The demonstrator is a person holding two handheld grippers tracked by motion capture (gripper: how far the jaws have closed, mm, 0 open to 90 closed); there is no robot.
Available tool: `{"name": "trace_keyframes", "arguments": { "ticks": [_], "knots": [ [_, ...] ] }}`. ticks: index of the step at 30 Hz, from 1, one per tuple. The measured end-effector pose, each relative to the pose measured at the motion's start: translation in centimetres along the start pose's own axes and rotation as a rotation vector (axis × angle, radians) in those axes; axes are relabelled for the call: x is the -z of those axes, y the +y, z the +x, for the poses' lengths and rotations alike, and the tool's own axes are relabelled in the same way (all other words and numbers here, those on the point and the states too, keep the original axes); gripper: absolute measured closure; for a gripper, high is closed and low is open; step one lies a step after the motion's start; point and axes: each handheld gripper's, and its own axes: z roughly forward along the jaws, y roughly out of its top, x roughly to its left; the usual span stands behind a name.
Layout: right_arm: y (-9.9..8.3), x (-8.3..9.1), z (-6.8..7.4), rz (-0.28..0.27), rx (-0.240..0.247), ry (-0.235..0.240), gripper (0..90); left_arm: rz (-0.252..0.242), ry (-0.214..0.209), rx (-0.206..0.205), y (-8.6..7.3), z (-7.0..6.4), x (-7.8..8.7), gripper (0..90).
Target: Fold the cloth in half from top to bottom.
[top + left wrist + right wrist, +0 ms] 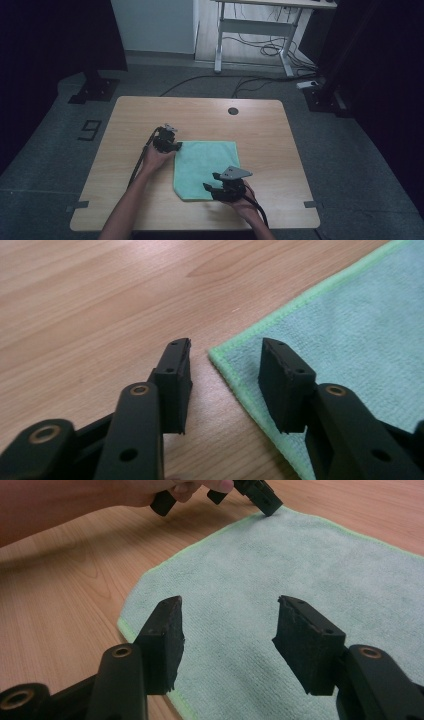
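A light green cloth (206,167) lies flat on the wooden table (150,112), its near left corner cut off at a slant. My left gripper (175,146) is open at the cloth's far left corner (216,353), which sits between the jaws in the left gripper view, one jaw over the wood and one over the cloth (350,325). My right gripper (210,189) is open at the near edge, low over the cloth (280,575), with nothing held. In the right gripper view the left gripper (267,502) touches the far corner.
A dark round grommet hole (233,111) sits near the table's far edge. Beyond the table stand a white desk frame (255,30) with cables on the floor and black stand bases (95,90). A cable trails from each gripper toward the near edge.
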Motion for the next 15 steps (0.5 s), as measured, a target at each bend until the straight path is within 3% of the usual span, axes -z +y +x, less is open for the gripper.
{"name": "trace_keyframes", "arguments": {
  "ticks": [3,9,15],
  "knots": [
    [0.04,0.0,0.12,0.0,0.002,0.0,44.2,-0.017,-0.001,-0.021,0.0,0.0,-0.08,59.3],
    [0.07,-0.07,0.28,0.004,0.01,-0.001,44.3,-0.034,-0.025,0.005,-0.09,0.56,-0.3,57.0],
    [-0.04,-0.3,0.29,0.015,0.011,-0.003,44.4,-0.038,-0.026,0.005,-0.07,0.31,-0.41,59.1]
  ]
}}
